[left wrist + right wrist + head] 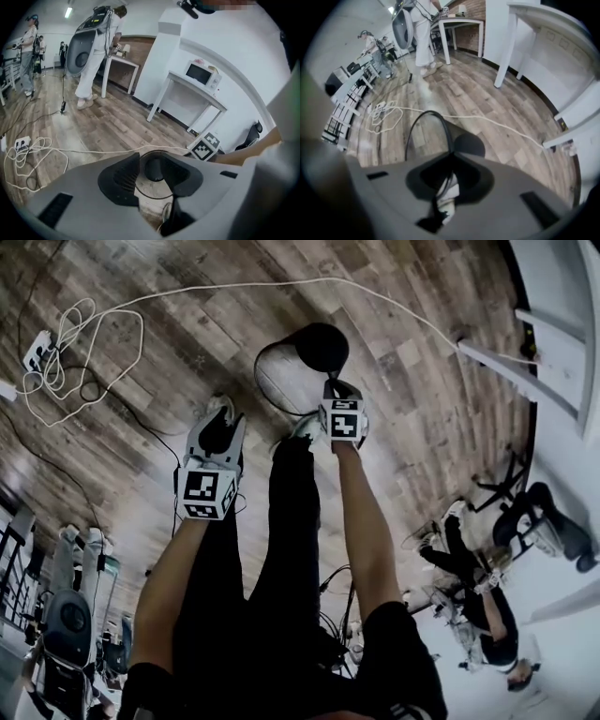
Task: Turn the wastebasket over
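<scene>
My right gripper [450, 153] has its jaws pinched together on the thin black rim of the wastebasket [469, 145]. The rim rises out of the jaws as a dark loop. Something pale shows low between the jaws, and I cannot tell what it is.

My left gripper [151, 163] has its jaws apart with a clear gap, and nothing sits in them. Through that gap I see the wastebasket's rim and dark round end further off, not touched by this gripper.

The only print I can make out is the black-and-white square markers on each gripper's cube [343, 418], and they carry no words.

In the head view the wastebasket lies just ahead of the right gripper, over the wooden floor [431, 409]. Its rim loop is to the left and its dark round end is up beside it, so it is tipped rather than upright. The wall between rim and end barely shows, and the floorboards read through it. I cannot tell whether it touches the floor.

A white cable [234, 287] runs across the boards beyond it.
</scene>
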Tool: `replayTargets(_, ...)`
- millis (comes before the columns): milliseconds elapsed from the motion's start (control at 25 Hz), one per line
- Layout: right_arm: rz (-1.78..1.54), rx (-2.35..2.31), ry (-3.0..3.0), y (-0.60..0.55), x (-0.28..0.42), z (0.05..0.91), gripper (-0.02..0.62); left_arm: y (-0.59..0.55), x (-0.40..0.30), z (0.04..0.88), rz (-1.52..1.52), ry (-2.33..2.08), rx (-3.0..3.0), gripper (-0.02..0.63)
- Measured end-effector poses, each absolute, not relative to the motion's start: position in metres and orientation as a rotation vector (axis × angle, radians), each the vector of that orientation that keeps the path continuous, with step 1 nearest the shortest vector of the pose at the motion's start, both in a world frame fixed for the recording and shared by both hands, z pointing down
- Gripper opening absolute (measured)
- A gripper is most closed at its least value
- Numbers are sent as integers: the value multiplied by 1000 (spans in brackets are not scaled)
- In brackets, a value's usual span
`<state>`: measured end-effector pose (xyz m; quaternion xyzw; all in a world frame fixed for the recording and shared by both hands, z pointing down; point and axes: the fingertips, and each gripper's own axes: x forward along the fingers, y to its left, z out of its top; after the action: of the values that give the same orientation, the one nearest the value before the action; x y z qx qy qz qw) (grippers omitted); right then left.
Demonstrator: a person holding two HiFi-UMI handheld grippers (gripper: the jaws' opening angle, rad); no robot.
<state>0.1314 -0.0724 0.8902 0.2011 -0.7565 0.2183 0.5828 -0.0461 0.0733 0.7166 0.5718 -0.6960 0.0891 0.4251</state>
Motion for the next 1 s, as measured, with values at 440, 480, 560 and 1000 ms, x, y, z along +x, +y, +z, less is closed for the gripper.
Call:
replayTargets(440,660,492,-1879,-54,120,791,49,93,-42,781,273,-1631,1275,200)
replayTargets(480,675,495,-1894,-55,118,780,49,93,-41,786,277,-1615,1268,209)
replayTargets(560,699,496,-1927,-56,112,758,50,94,-40,798,281,-1577,1243,223)
replayTargets(1000,735,434,-2064,-60,96,669,51,68,-41,794,192,-1498,1321,140)
